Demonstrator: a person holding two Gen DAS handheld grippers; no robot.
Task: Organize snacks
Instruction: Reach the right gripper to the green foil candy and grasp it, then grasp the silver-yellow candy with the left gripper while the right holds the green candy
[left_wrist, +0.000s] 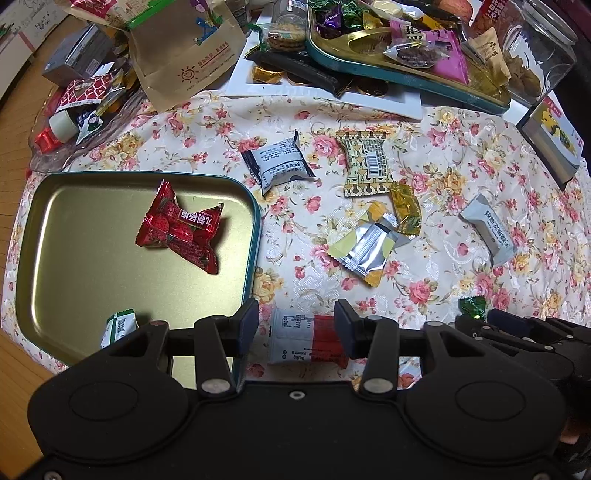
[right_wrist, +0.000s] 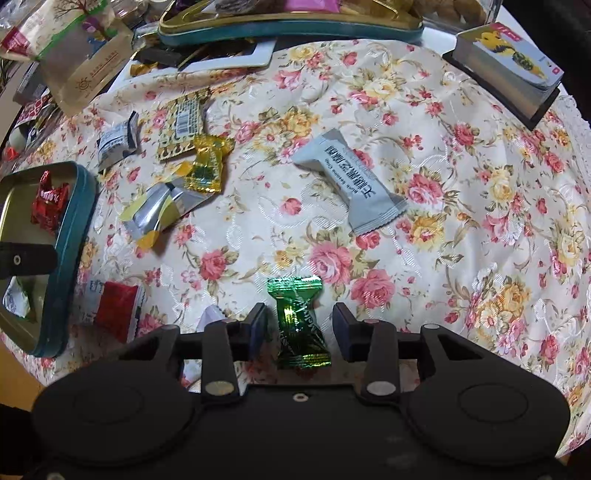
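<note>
Two grippers hang over a table covered with a flowered cloth (right_wrist: 424, 110), both pointing steeply down. The left gripper (left_wrist: 296, 325) has its fingers apart, with a red and white packet (left_wrist: 306, 341) lying on the cloth below the gap; the pads stand clear of it on both sides. Just to its left sits an open teal tin (left_wrist: 255, 229) with a gold floor, which holds a red strawberry candy (left_wrist: 181, 229) near the middle and a small green and white packet (left_wrist: 120, 326) near the corner closest to the camera. The right gripper (right_wrist: 300, 328) also has its fingers apart, and a green foil candy (right_wrist: 301, 325) lies lengthwise between them on the cloth, with a gap showing on each side, so nothing is clamped. More snacks are scattered loose on the cloth beyond: a grey packet (right_wrist: 351, 181) well ahead of the right gripper, a gold foil candy (right_wrist: 210, 166) touching a yellow and silver packet (right_wrist: 162, 214), a patterned cream packet (right_wrist: 183, 123) with a barcode, and a dark blue and white packet (right_wrist: 116, 142) beside it. Along the far edge stand a second teal tin (left_wrist: 406, 83) heaped with snacks, a white tray (left_wrist: 388, 101) under it, a brown paper bag (left_wrist: 184, 48) and a deck of cards (right_wrist: 513, 74).
</note>
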